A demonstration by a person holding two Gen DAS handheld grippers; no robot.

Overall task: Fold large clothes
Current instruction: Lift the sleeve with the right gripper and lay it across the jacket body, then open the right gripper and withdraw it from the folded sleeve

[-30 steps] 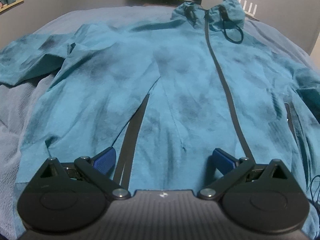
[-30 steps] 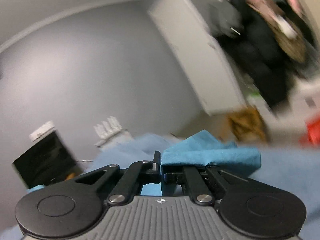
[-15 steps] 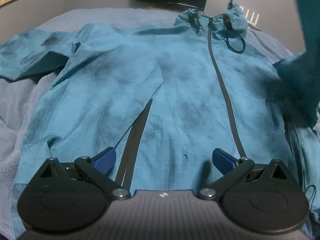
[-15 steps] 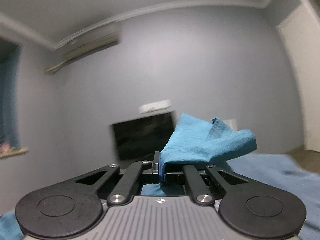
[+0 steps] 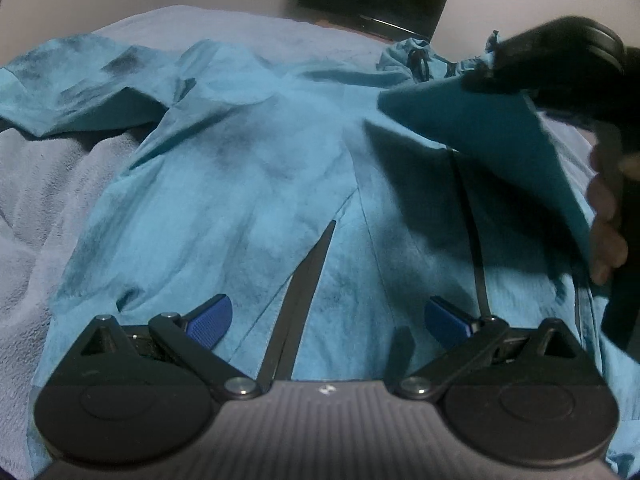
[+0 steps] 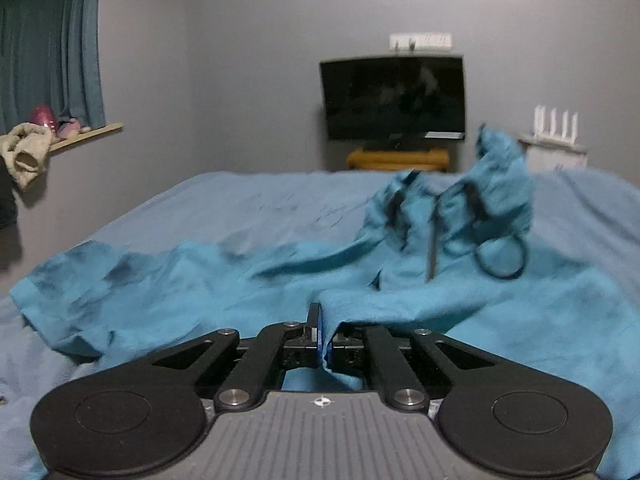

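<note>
Jacket (image 5: pixel 248 184), on bed (image 5: pixel 44 184): sleeve (image 5: pixel 492 128), pinched by right gripper (image 6: pixel 325 336), now swung over chest; left gripper (image 5: pixel 328 316) spread, idle. Fold begun.

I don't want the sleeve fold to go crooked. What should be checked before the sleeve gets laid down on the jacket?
1. Right tongs clamped on the sleeve: ok, cloth pinched between shut pads.
2. Sleeve lifted over the jacket body: ok.
3. Left tongs out of the landing spot: ok, open and empty, near the hem.
4. Jacket body flat: not ok, wrinkles near the far shoulder.
5. Zipper straight: ok where visible.
6. Hood tidy: not ok, bunched up.
</note>
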